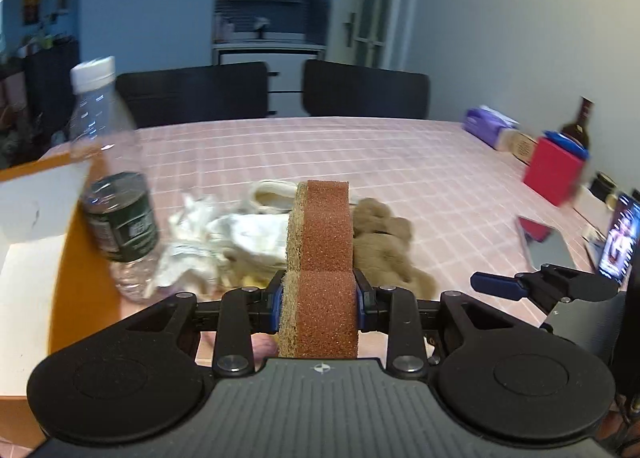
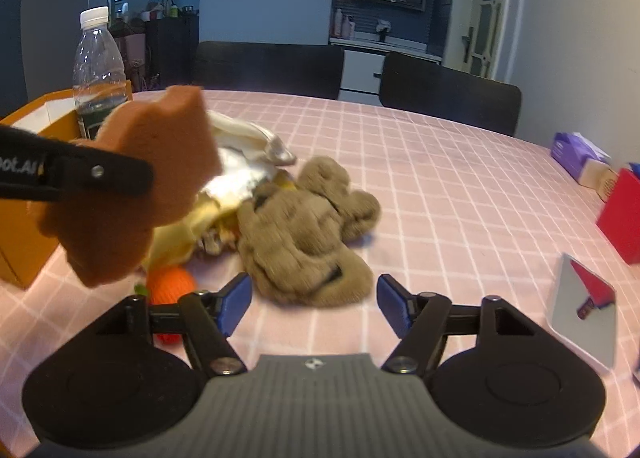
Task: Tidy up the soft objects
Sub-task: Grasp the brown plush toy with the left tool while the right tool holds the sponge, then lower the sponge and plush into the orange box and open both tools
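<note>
My left gripper [image 1: 320,298] is shut on an orange-brown sponge [image 1: 326,242] with a tan scouring side, held on edge above the pink checked tablecloth [image 1: 400,162]. The right wrist view shows that sponge [image 2: 160,162] lifted at the left, with one black finger [image 2: 100,172] of the left gripper across it. Behind it lies a pile of soft things: a brown plush toy [image 2: 308,234], white cloth [image 2: 236,174] and an orange knitted piece [image 2: 170,284]. My right gripper [image 2: 314,300] stands open just in front of the plush toy, nothing between its blue pads.
An orange cardboard box [image 1: 24,258] stands at the left with a plastic water bottle [image 1: 108,186] beside it. At the right are a purple tissue pack [image 1: 488,126], a red box [image 1: 554,172], a dark bottle [image 1: 578,126] and a flat grey device [image 2: 580,306]. Two black chairs [image 1: 360,90] stand behind the table.
</note>
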The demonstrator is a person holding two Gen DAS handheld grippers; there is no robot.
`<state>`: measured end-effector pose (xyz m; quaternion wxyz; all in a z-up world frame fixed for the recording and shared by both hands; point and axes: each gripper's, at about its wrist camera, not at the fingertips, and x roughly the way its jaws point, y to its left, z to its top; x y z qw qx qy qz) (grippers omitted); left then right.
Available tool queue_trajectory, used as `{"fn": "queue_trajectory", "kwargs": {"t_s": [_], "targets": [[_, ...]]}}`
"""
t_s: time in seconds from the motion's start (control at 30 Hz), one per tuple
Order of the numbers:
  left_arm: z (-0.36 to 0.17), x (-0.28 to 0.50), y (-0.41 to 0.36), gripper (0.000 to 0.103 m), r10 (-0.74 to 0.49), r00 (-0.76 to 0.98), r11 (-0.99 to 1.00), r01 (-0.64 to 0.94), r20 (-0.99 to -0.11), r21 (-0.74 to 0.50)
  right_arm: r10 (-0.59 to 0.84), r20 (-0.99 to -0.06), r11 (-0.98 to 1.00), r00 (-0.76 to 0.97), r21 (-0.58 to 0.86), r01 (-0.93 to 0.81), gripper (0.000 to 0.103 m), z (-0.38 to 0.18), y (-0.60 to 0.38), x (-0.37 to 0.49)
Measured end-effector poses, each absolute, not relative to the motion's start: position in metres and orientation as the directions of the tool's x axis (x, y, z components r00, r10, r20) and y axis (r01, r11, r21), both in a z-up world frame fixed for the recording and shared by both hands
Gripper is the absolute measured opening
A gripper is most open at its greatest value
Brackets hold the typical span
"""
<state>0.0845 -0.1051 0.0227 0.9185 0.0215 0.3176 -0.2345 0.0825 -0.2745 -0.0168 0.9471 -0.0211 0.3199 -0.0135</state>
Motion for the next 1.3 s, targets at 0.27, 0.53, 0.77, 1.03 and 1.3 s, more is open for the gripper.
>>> {"fn": "queue_trajectory", "kwargs": {"t_s": [0.27,0.53,0.77,1.03,1.3], "targets": [[0.014,0.099,-0.099,0.036,-0.42,0.69,0.895,0.421,-0.589,-0.145,-0.021,-0.639,1.0,0.769,-0.001,0.027,0.082,-0.033,-0.275,0.133],[0.008,0.102,-0.097,0.036,-0.424,0.676,0.894,0.421,-0.603,-0.157,-0.002,-0.653,1.0,0.757,0.011,0.013,0.046,-0.046,-0.272,0.14],[0.013,0.094,-0.092,0.036,-0.438,0.683,0.889,0.424,-0.585,-0.172,-0.054,-0.618,0.999,0.784,-0.031,0.045,0.031,-0.029,-0.273,0.116],[0.033,0.066,-0.073,0.036,-0.467,0.706,0.879,0.436,-0.532,-0.192,-0.077,-0.542,0.996,0.837,-0.07,0.047,0.031,0.011,-0.271,0.072],[0.079,0.035,-0.019,0.036,-0.426,0.784,0.904,0.393,-0.451,-0.17,0.102,-0.425,0.989,0.899,-0.051,-0.137,0.031,0.073,-0.237,0.041]]}}
